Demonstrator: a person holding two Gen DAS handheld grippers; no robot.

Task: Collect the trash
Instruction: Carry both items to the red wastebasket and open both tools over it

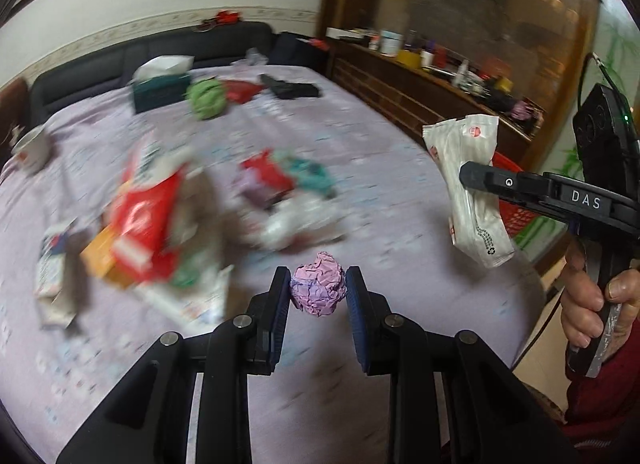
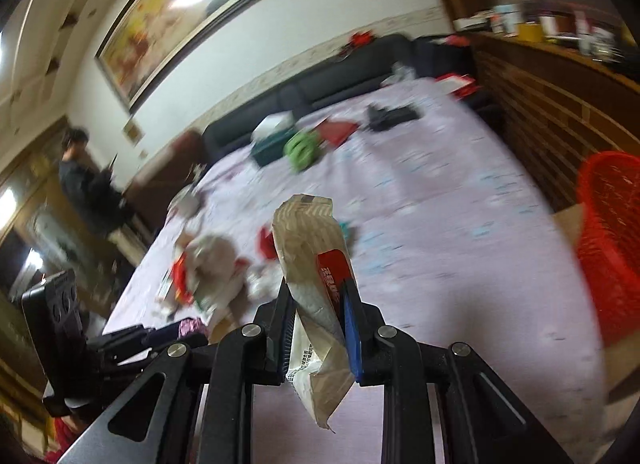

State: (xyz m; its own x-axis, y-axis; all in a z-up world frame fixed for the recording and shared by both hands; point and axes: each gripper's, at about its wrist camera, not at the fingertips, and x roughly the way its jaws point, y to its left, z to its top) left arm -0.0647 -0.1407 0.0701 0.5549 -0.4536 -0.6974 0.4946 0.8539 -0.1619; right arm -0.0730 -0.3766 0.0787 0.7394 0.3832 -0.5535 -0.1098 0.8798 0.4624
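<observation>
The left gripper (image 1: 318, 293) pinches a pink paper ball (image 1: 317, 284) above the near edge of the bed (image 1: 380, 152). The right gripper (image 2: 317, 316) clamps a white wrapper (image 2: 310, 264), lifted off the bed. A red basket (image 2: 612, 240) stands at the right; more trash (image 1: 160, 216) lies farther left.

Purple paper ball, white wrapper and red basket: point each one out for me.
purple paper ball (image 1: 318, 289), left wrist view, middle of the crumpled wad between the left gripper's fingers.
white wrapper (image 2: 310, 260), right wrist view, upper body above the right gripper's fingers.
red basket (image 2: 612, 248), right wrist view, mesh wall.
</observation>
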